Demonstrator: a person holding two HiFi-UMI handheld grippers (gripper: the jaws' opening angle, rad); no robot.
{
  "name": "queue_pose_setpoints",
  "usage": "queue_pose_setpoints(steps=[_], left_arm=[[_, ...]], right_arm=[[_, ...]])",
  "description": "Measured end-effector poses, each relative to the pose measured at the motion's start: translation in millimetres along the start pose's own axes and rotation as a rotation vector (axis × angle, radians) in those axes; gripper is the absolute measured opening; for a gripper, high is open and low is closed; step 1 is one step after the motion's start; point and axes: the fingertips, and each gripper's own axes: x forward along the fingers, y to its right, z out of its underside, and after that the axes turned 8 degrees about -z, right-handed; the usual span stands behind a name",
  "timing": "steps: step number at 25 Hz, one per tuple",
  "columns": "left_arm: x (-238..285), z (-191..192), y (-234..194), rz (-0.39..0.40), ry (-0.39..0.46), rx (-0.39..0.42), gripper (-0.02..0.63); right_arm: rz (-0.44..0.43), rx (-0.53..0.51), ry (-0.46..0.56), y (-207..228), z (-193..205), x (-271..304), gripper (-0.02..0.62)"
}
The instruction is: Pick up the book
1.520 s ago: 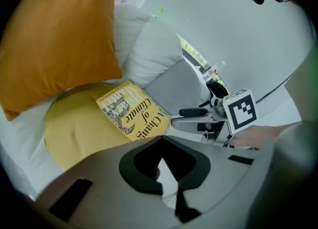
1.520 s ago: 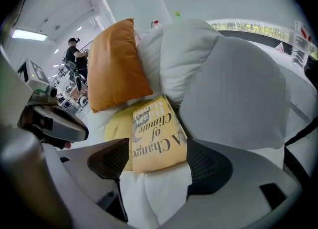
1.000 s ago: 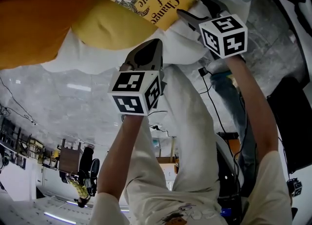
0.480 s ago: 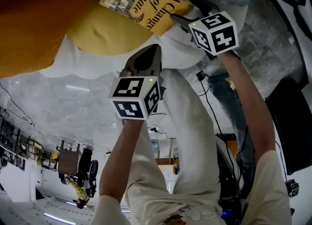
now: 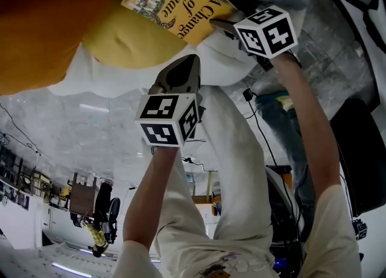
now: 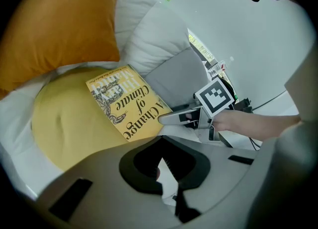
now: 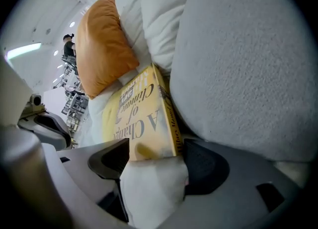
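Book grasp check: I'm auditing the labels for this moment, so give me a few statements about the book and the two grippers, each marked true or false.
1. The book lies on a yellow cushion. True.
2. The right gripper is clamped shut on the book. False: its jaws stand apart, with the book's near edge between them.
3. The left gripper touches the book. False: it sits apart from the book, with nothing between its jaws.
4. An orange pillow sits next to the cushion. True.
5. The book's cover is blue. False: it is yellow.
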Motion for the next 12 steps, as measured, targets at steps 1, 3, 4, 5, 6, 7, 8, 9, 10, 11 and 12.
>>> queue_pose_setpoints(steps=[1,3,4,5,6,7,8,9,10,11,12], left_arm=[[0,0,2,0.001,0.000,0.001,0.003],[1,0,7,0.005,-0.002,0.006,0.003],[2,0,9,0.007,-0.002,0.009,0.003],[3,-1,11,0.008,-0.002,0.011,0.003],[4,-1,12,0.009,-0.001,0.013,0.003],[4,-2,13,0.009,0.000,0.014,0.003],[4,-3,13,0.009,0.002,0.016,0.003],[2,-3,11,0.009,0.004,0.017,0.003],[-3,-4,7,0.008,0.005,0.017,0.003],[-10,-4,1,0.007,0.005,0.016,0.003],[-18,-4,-4,0.006,0.005,0.014,0.003]], right_arm=[[0.001,-0.010,0.006,1,0,-3,0.337],[0.008,-0.036,0.018,3,2,-8,0.289],[0.003,-0.043,0.022,4,3,-10,0.280],[-0.010,-0.041,0.028,4,4,-12,0.272],[-0.035,-0.032,0.039,4,4,-15,0.264],[-0.070,-0.019,0.054,1,2,-18,0.249],[-0.108,-0.007,0.068,-5,-1,-21,0.222],[-0.143,0.000,0.079,-14,-4,-22,0.206],[-0.170,0.002,0.083,-26,-5,-20,0.202],[-0.191,-0.001,0.081,-40,-6,-17,0.199],[-0.208,-0.006,0.078,-55,-7,-13,0.196]])
